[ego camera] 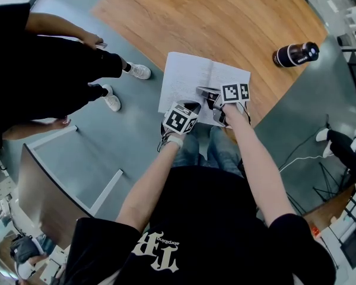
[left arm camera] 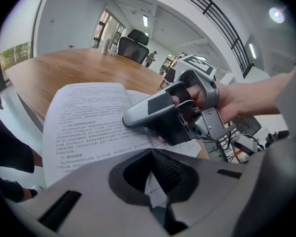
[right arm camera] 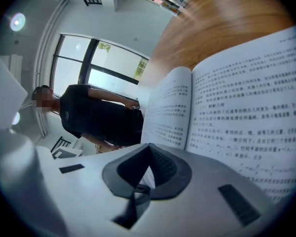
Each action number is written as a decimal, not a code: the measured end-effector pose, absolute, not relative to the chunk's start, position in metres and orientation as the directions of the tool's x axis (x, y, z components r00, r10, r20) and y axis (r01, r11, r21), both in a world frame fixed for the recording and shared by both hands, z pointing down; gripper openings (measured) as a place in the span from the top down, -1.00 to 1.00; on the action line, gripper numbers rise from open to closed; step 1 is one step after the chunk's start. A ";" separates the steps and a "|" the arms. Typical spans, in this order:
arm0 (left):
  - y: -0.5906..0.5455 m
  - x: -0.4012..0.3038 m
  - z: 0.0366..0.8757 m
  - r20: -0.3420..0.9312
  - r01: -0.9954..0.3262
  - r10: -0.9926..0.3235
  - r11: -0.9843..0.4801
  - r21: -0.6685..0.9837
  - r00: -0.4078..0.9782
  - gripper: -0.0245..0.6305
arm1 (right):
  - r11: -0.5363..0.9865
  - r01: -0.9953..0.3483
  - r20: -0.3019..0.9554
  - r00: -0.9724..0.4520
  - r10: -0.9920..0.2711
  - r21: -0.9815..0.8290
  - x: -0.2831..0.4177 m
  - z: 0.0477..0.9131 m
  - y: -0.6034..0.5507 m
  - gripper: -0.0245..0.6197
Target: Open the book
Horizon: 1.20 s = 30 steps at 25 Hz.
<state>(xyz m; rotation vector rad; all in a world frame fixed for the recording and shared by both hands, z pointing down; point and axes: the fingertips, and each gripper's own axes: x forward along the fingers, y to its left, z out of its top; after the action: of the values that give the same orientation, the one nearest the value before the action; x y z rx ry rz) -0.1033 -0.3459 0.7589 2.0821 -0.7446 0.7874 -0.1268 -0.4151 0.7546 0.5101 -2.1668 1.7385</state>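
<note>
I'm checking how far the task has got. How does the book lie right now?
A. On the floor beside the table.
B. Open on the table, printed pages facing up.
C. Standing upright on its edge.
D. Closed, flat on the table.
B: the book lies spread open near the edge of the wooden table, with printed pages showing on both sides of its spine.

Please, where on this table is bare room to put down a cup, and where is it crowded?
Free: the wide wood of the table beyond the book, and the strip between book and black bottle. Crowded: the near edge, where the left gripper and right gripper are shut on the book's pages.
</note>
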 end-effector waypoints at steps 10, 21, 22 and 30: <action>-0.349 -0.100 0.736 0.671 -0.652 -0.224 -0.575 0.494 0.707 0.91 | 0.235 -0.455 0.417 -0.888 -0.194 -0.859 -0.102 0.728 -0.414 0.97; -0.344 -0.101 0.675 0.572 -0.630 -0.340 -0.637 0.444 0.746 0.90 | 0.582 -0.585 0.525 -0.799 -0.293 -0.565 -0.027 0.656 -0.382 0.97; -0.339 -0.101 0.666 0.565 -0.640 -0.362 -0.634 0.434 0.742 0.90 | 0.606 -0.592 0.527 -0.791 -0.311 -0.531 -0.017 0.648 -0.376 0.97; -0.265 -0.070 0.617 0.533 -0.687 -0.459 -0.618 0.384 0.711 0.91 | 0.683 -0.664 0.537 -0.712 -0.453 -0.304 0.072 0.599 -0.303 0.97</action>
<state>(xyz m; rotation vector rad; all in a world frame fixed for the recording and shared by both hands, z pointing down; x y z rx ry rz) -0.0704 -0.2654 0.6166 2.3404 -0.8696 0.5212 0.0716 -0.3031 0.5993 0.8682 -2.4737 0.6812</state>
